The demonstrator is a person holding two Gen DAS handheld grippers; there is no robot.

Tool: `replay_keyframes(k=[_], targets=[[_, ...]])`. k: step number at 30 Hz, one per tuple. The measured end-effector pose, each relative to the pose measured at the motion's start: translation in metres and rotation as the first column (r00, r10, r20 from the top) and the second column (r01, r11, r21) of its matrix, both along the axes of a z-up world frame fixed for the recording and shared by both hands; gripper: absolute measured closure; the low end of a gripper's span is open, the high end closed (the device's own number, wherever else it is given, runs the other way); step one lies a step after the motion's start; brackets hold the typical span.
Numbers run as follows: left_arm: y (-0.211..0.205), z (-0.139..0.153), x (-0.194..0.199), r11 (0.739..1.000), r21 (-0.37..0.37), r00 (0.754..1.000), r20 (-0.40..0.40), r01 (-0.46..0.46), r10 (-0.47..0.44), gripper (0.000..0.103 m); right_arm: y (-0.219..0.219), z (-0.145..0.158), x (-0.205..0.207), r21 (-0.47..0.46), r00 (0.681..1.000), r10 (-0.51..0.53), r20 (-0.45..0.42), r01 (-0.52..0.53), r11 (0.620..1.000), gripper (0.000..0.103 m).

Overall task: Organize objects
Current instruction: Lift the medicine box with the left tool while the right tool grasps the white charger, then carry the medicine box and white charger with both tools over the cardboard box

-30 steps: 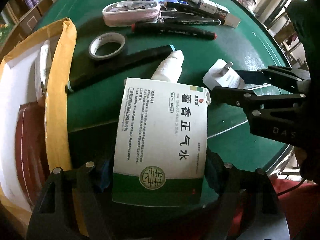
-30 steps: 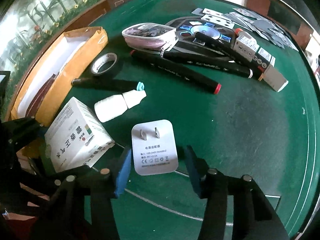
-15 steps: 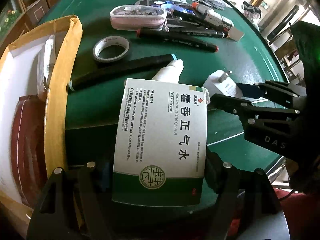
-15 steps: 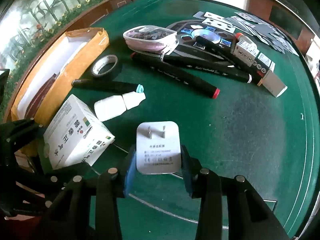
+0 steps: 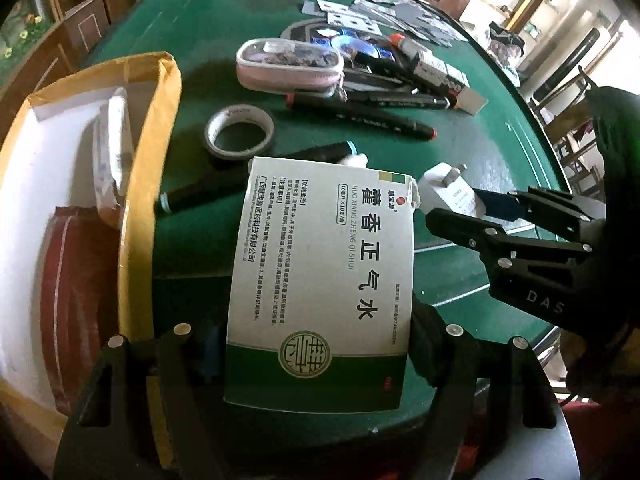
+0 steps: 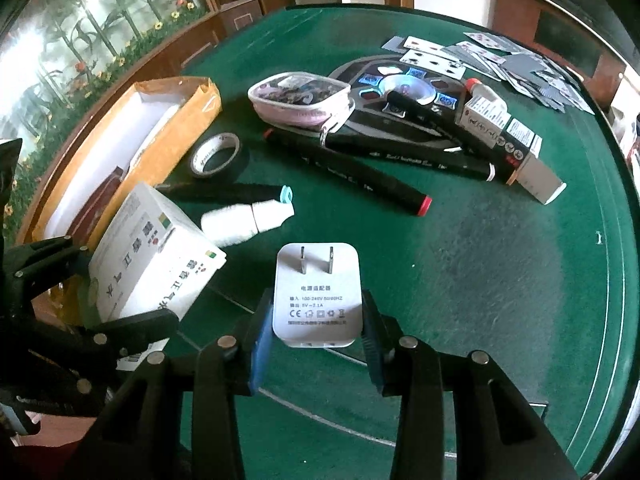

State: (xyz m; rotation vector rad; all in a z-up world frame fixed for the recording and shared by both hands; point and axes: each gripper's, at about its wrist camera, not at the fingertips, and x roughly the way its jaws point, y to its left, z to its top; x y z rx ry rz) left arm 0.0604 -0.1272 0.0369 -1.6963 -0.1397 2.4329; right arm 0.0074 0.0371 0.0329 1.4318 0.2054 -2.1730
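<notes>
My left gripper (image 5: 312,344) is shut on a white and green medicine box (image 5: 324,272) and holds it above the green table, beside the open yellow box (image 5: 140,208). The medicine box also shows in the right wrist view (image 6: 152,256). My right gripper (image 6: 318,340) is shut on a white plug adapter (image 6: 318,292) and holds it lifted off the felt. The adapter (image 5: 444,192) and right gripper (image 5: 464,212) also show in the left wrist view, to the right of the medicine box.
On the table lie a tape roll (image 6: 216,156), a white dropper bottle (image 6: 248,220), black markers (image 6: 352,176), a pink pouch (image 6: 300,100), small cartons (image 6: 508,136), playing cards (image 6: 500,56). The yellow box (image 6: 100,172) holds a red item (image 5: 76,296) and a white packet (image 5: 112,148).
My right gripper closed on the plug adapter and lifted it. My left gripper raised the medicine box a little higher over the table.
</notes>
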Motion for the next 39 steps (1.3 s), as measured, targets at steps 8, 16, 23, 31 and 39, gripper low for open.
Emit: replay_keyframes(k=[8,16,23,31,39], targets=[[-0.008,0.012,0.001,1.0,0.011,1.0,-0.026,-0.017,0.017,0.03,-0.001,0.005,-0.003,-0.008,1.0,-0.007,-0.009,0.007,1.0,0.064],[-0.018,0.018,0.001,0.999,0.012,0.998,-0.037,-0.048,0.048,0.03,-0.009,0.01,-0.002,-0.02,1.0,0.005,-0.018,-0.005,1.0,0.064],[-0.029,0.023,0.004,0.997,0.012,0.996,-0.05,-0.078,0.078,0.03,-0.021,0.016,-0.002,-0.031,0.999,0.029,-0.03,-0.03,0.999,0.064],[-0.046,0.037,0.009,0.991,-0.026,0.989,-0.081,-0.13,0.127,0.03,-0.039,0.024,-0.001,-0.047,0.997,0.059,-0.043,-0.061,0.997,0.064],[-0.073,0.048,0.014,0.982,-0.037,0.977,-0.111,-0.185,0.18,0.03,-0.059,0.028,0.001,-0.058,0.994,0.093,-0.05,-0.095,0.994,0.064]])
